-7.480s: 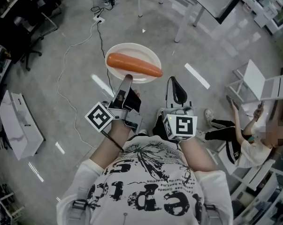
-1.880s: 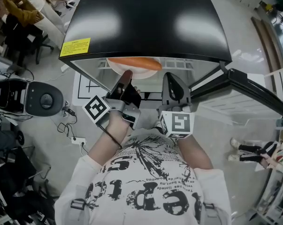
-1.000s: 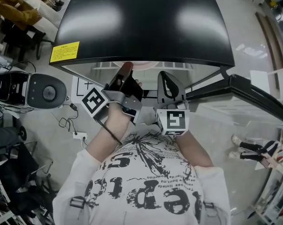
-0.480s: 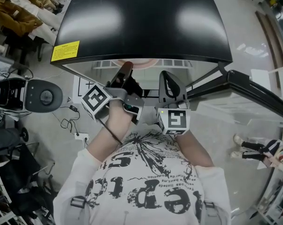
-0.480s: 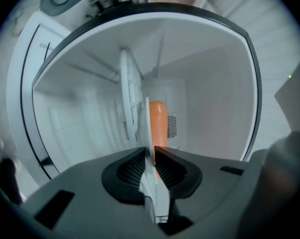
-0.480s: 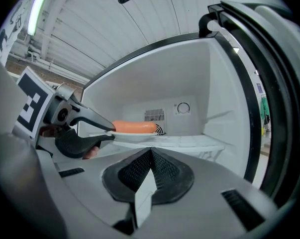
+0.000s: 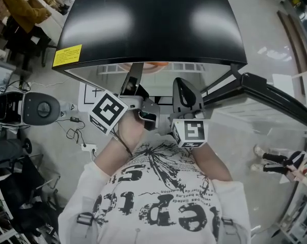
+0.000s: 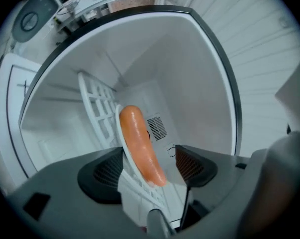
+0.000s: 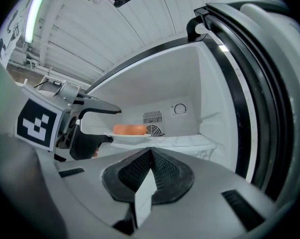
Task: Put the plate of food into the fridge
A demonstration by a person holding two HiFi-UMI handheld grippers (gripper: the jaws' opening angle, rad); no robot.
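White plate (image 8: 120,133) with long orange sausage (image 8: 140,143) sits on the white grid shelf (image 8: 97,103) of the white-lined fridge (image 8: 199,83). Its near rim lies between the left gripper's (image 8: 150,166) jaws, which have just been opening, with the sausage crosswise ahead. The right gripper (image 9: 149,158) is closed and empty.

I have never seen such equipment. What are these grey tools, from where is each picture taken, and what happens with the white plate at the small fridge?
There is no robot here: a person holds one grey two-jaw tool in each hand. The head view looks down from the person's head. Each gripper view looks along that gripper's own jaws. The round white plate with the long orange sausage-like food appears to rest on the white wire shelf inside the small black-topped fridge. The jaws of the left gripper have just been opening; the plate's rim stands between them, not pressed. The right gripper is shut and holds nothing.
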